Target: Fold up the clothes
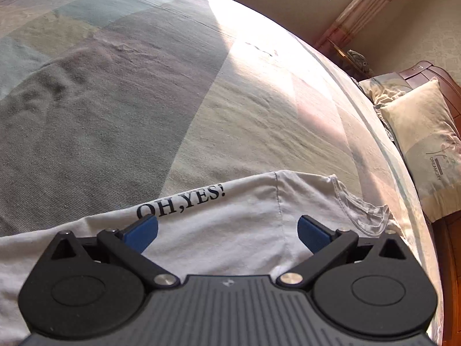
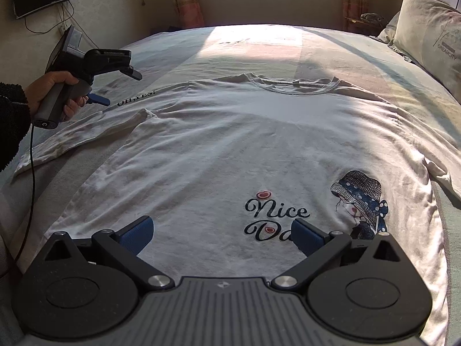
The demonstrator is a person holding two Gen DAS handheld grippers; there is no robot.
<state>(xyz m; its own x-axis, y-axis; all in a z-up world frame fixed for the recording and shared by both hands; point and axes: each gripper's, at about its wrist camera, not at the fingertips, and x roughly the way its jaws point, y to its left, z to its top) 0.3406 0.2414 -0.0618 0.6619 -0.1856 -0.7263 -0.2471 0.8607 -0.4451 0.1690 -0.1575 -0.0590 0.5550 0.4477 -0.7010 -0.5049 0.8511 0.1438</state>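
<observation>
A white long-sleeved shirt [image 2: 230, 150] lies spread flat, print side up, across the bed [image 2: 259, 46], filling the middle of the right wrist frame, laid out smooth so its edges can be taken for a fold. The left gripper [image 1: 227, 230], jaws apart and empty, hovers over the shoulder by the "OH,YES!" lettering [image 1: 181, 201], likely lining up on the sleeve [image 2: 80, 135]. The right gripper [image 2: 222, 235] hangs open too, low in its frame above the hem near the "Nice Day" print [image 2: 273, 216]. A pillow [image 2: 426, 37] sits upper right.
</observation>
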